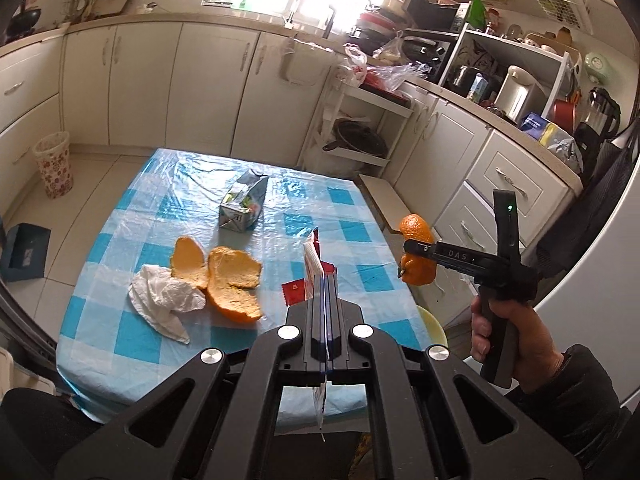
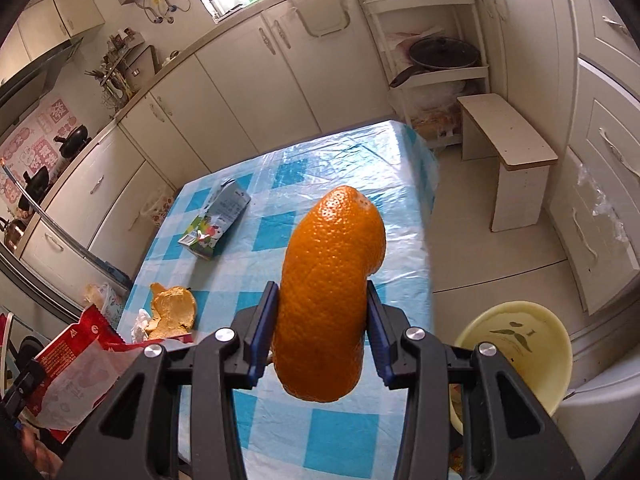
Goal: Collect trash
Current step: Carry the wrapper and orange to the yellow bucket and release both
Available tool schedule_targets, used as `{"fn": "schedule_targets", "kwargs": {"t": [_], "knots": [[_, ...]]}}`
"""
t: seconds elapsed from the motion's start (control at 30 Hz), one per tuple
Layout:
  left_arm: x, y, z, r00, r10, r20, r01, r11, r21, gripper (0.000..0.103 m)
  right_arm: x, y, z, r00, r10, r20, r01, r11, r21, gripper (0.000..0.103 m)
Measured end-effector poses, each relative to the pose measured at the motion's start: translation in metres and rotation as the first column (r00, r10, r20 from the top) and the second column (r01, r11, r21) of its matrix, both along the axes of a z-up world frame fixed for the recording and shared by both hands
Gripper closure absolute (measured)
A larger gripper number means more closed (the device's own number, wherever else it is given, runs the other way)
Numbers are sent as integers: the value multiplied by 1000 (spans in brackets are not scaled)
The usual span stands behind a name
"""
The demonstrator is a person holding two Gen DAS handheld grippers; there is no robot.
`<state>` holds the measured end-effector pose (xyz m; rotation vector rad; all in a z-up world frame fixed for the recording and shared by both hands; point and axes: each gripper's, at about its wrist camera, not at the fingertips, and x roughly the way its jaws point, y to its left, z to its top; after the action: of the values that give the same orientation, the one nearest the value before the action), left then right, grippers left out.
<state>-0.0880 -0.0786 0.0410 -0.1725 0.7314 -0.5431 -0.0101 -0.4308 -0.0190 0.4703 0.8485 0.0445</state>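
Left gripper (image 1: 325, 280) clamped flat on a red-and-white wrapper (image 1: 313, 258), held on edge above the near part of the table (image 1: 120, 320); print on the wrapper too small to read. Right gripper (image 2: 322, 308) closed round a curled piece of orange peel (image 2: 328, 292), pads pressed on both its sides, held up in the air over the table's right edge. Letters "DAS" legible in the left wrist view along the right gripper's black finger (image 1: 456, 255), with a green light lit on the upright bar above the hand (image 1: 500, 328).

Left lying on the blue-and-white checked plastic cloth: two more peel pieces (image 1: 218, 280) touching a crumpled white tissue (image 1: 164, 300), and farther off a grey drink carton (image 1: 244, 204) tipped on its side, its lettering unreadable. Pale yellow bowl (image 2: 516, 344) with a dark leaf mark just beside the table's right edge, lower than the tabletop. Flower-patterned bin (image 1: 54, 164) on the floor by the far left cupboards, well apart from the table.
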Motion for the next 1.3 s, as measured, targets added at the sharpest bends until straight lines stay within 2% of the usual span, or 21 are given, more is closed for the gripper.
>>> {"fn": "schedule_targets", "kwargs": {"t": [0.2, 0.4, 0.57, 0.77, 0.87, 1.0, 1.13, 1.3], "knots": [[-5, -48, 19, 997, -76, 29, 76, 997, -10, 102, -20, -40, -6, 996, -88, -26, 88, 996, -26, 61], [-3, -114, 14, 987, -162, 15, 163, 987, -15, 102, -42, -85, -31, 975, -190, -118, 184, 981, -61, 61], [3, -171, -4, 976, -219, -18, 219, 976, -8, 102, -56, -116, -65, 941, -247, -231, 235, 969, -77, 61], [17, -231, -44, 965, -242, -96, 245, 969, 16, 102, -56, -135, -104, 899, -259, -353, 248, 966, -78, 59], [26, -254, -68, 960, -240, -145, 248, 968, 37, 102, -56, -146, -119, 872, -284, -400, 286, 957, -54, 47], [34, -273, -97, 952, -235, -198, 251, 966, 60, 102, -68, -172, -117, 846, -367, -388, 416, 908, 48, 37], [40, -285, -121, 942, -231, -245, 255, 964, 69, 102, -82, -186, -94, 851, -435, -293, 490, 859, 149, 34], [45, -304, -144, 932, -230, -281, 264, 960, 90, 102, -88, -192, -59, 865, -476, -155, 501, 838, 219, 30]]}}
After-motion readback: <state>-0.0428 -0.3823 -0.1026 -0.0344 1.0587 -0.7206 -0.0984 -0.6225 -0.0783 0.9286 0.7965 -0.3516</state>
